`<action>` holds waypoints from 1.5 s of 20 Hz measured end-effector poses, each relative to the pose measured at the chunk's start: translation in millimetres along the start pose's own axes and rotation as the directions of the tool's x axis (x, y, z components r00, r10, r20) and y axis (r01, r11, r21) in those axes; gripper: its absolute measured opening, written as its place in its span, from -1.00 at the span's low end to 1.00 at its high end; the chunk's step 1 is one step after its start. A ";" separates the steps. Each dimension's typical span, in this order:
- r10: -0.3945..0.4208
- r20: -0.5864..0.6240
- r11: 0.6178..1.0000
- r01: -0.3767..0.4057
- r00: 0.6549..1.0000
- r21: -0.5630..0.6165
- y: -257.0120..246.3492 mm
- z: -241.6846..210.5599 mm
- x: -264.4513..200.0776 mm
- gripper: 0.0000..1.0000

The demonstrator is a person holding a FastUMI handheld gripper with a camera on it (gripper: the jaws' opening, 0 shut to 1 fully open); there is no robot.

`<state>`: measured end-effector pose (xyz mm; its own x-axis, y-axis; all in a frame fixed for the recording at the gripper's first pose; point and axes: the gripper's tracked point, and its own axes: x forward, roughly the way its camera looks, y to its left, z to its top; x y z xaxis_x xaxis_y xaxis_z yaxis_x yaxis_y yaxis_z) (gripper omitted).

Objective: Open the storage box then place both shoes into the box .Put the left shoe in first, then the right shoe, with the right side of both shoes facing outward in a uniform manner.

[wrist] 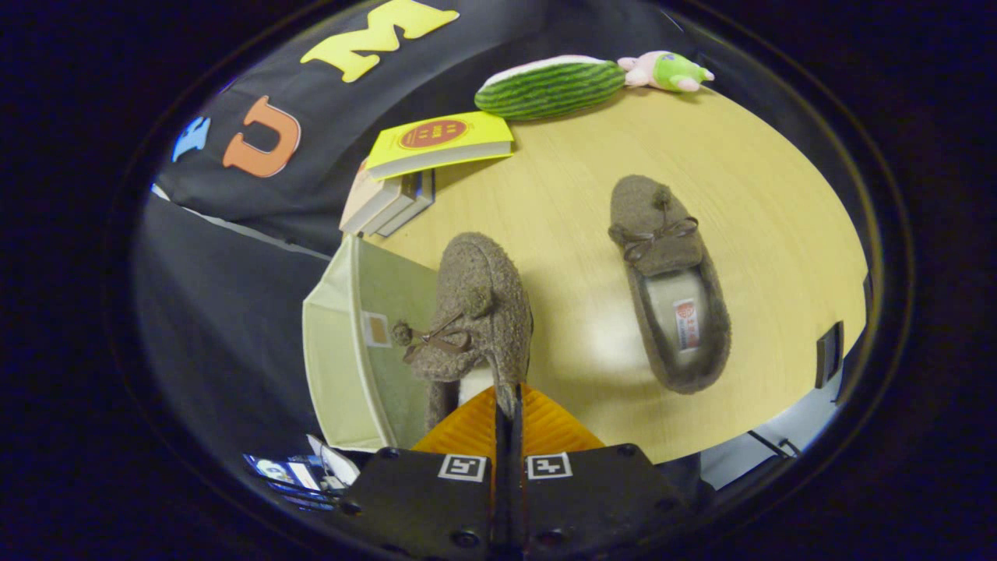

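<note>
My gripper [508, 405] is shut on the heel rim of a brown fuzzy shoe [475, 312] with a small bow. The shoe hangs ahead of the fingers, tilted onto its side, partly over the open pale green storage box [343, 351]. The box stands at the table's near left corner and I see its inside wall with a small label. The second brown shoe [670, 280] lies flat on the wooden table [763, 202] to the right, opening up, toe pointing away from me.
A stack of books [413, 171] with a yellow one on top lies beyond the box. A striped green plush [549, 87] and a small pink and green toy [670, 72] rest at the table's far edge. Small dark items [829, 354] sit by the right edge.
</note>
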<state>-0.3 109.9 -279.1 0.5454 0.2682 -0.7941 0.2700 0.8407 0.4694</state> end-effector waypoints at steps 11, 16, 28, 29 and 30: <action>0.166 0.009 0.981 -0.164 0.986 -0.101 143.9 9.9 -41.2 -0.88; 0.145 -0.040 0.979 -0.149 0.989 -0.141 200.2 -10.0 -0.6 -0.88; 0.023 -0.154 0.996 -0.037 0.988 -0.087 204.0 -69.1 87.7 -0.88; 0.011 -0.154 0.996 -0.023 0.988 -0.082 202.2 -68.4 89.8 -0.88; 0.015 -0.147 0.997 -0.025 0.989 -0.070 202.6 -66.6 93.2 -0.87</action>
<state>52.4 336.6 -283.7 0.4268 0.3469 -0.8352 0.1998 0.8645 0.4612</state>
